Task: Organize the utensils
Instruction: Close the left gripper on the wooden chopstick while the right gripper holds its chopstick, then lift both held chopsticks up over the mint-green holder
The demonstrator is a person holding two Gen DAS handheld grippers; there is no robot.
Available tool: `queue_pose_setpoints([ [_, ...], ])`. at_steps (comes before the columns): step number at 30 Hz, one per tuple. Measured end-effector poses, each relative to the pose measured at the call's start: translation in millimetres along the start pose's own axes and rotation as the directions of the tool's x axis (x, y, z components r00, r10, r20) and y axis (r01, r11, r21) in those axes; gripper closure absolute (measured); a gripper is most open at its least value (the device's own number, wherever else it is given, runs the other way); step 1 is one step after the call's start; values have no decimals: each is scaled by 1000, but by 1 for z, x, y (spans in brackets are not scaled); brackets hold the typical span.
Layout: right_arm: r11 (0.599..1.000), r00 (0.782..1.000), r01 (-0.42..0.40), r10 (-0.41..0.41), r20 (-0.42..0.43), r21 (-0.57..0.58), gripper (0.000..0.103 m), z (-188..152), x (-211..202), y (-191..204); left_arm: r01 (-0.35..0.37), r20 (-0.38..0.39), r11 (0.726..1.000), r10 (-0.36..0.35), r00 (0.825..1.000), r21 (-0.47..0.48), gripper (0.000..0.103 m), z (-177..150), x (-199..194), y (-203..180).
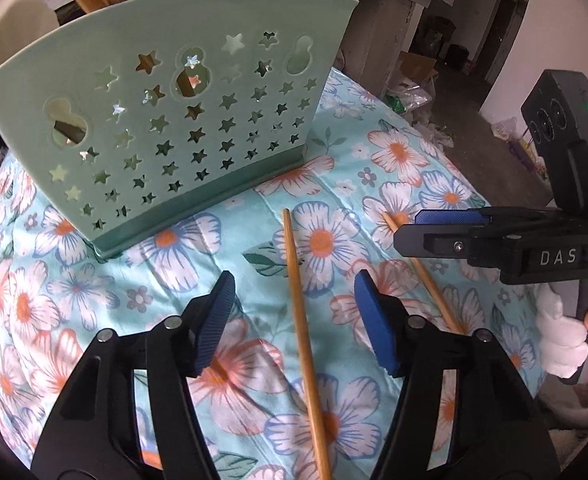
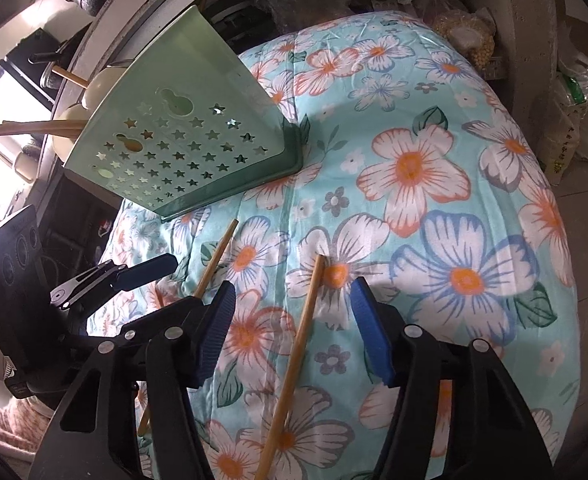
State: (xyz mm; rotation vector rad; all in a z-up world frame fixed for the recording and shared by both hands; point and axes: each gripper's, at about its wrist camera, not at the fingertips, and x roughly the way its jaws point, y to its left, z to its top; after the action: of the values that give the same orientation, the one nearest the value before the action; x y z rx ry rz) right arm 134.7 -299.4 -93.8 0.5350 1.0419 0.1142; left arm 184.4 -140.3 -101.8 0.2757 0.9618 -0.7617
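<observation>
Both chopsticks' [image 1: 306, 340] near ends run off the frame's bottom edge.

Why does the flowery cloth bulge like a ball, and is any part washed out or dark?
Left wrist view: the fisheye lens bows the floral cloth and the green holder; the corners go black. Right wrist view: the same bulge, window glare bleaches the left edge, and a soft shadow falls beside the chopstick.

"DAS" stands on the right gripper [image 1: 440, 226].
</observation>
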Motion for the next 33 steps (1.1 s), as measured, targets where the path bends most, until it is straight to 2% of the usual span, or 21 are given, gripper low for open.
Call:
queue_pose_setpoints([
  [4,998,997,56,-57,-44,-14,62,5,12,3,-38,-40,998,40,998,55,63,8,15,-1],
  [6,995,994,89,-91,-53,-43,65,6,16,6,-50,-59,996,54,997,68,69,10,25,0],
  [10,982,985,163,-168,-49,-93,79,7,19,14,-81,-46,992,86,995,101,76,15,33,-2],
  [12,981,984,167,-173,-53,-95,89,6,20,16,-81,-40,991,86,996,108,90,16,33,-4],
  [13,983,984,162,-167,-55,-91,93,6,19,16,-78,-36,991,83,996,109,93,17,33,-4],
  [19,991,992,122,-123,-6,-58,94,8,-8,14,-68,10,995,67,998,74,98,16,8,-3],
  [25,994,991,81,-72,112,-72,97,18,-57,27,-9,114,1000,9,993,-2,98,20,-45,8],
  [30,988,971,95,-65,231,-120,97,18,-100,43,44,232,997,-30,972,-57,98,24,-95,13],
  [33,984,955,104,-58,292,-143,97,15,-122,50,112,310,990,-82,947,-80,98,35,-127,14],
])
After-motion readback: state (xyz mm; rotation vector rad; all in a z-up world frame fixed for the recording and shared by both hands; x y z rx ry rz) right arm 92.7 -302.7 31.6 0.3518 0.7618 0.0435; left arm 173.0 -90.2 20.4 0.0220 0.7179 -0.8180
